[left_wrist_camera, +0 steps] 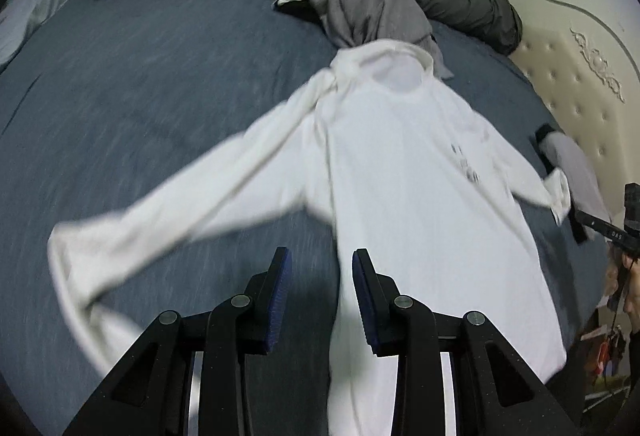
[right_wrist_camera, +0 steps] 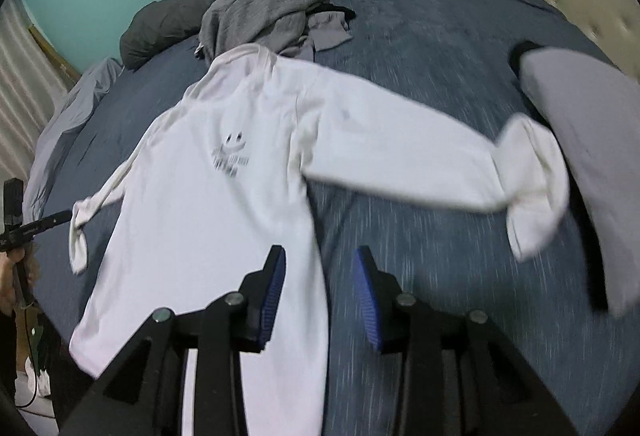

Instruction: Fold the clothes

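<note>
Both grippers hang parted over a white long-sleeved shirt (left_wrist_camera: 420, 172)
Left gripper (left_wrist_camera: 320, 296) and right gripper (right_wrist_camera: 320, 292) grip nothing; sleeves spread on blue bedding (left_wrist_camera: 140, 68)

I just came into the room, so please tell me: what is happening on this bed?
A person is folding clothes with two hand-held grippers. A white long-sleeved shirt lies spread on the blue bed, sleeves out. The left hand-held gripper and right hand-held gripper are open above its lower edges, holding nothing. Grey clothes wait behind.
</note>
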{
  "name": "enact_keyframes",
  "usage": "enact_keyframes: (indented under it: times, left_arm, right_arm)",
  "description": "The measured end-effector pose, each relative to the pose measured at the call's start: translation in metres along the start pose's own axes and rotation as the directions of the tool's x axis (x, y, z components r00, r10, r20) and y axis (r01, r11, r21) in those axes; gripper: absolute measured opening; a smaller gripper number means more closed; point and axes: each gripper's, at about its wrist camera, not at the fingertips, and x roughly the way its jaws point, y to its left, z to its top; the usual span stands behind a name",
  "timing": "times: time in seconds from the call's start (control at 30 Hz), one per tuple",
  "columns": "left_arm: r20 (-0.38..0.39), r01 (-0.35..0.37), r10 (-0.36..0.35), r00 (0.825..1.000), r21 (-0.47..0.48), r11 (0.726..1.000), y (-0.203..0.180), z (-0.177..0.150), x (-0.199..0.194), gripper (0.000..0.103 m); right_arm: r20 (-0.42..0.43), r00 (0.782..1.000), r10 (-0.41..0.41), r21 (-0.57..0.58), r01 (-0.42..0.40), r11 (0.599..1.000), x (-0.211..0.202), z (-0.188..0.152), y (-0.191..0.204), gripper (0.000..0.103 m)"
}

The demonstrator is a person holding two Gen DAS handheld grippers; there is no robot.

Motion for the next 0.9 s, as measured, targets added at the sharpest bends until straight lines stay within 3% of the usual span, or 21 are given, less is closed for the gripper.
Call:
enact_keyframes:
  times: [0.23,0.43,0.57,0.8,0.9]
  left_arm:
    - [0.0,-0.009,0.009,1.0,0.03,0.999,0.001,0.07,0.068,0.034]
    - [-0.013,-0.025,0.026,1.0,0.037,0.999,0.011,0.111,0.11,0.034]
    - [-0.019,-0.034,0.035,0.999,0.047,0.998,0.015,0.129,0.132,0.043]
    - [-0.037,-0.04,0.044,0.998,0.111,0.993,0.014,0.146,0.161,0.043]
    - [-0.048,-0.045,0.053,0.997,0.148,0.988,0.011,0.148,0.17,0.036]
  right_arm:
    - [0.003,1.0,0.009,-0.029,-0.009,1.0,0.065,0.078,-0.003,0.041]
    - [-0.032,0.999,-0.023,-0.051,0.022,0.998,0.127,0.127,-0.006,0.044]
    - [-0.036,0.998,-0.043,-0.059,0.04,0.997,0.158,0.155,-0.009,0.05]
    - [-0.052,0.995,-0.088,-0.091,0.083,0.992,0.197,0.182,-0.011,0.053]
    - [-0.054,0.993,-0.103,-0.096,0.098,0.991,0.209,0.19,-0.014,0.053]
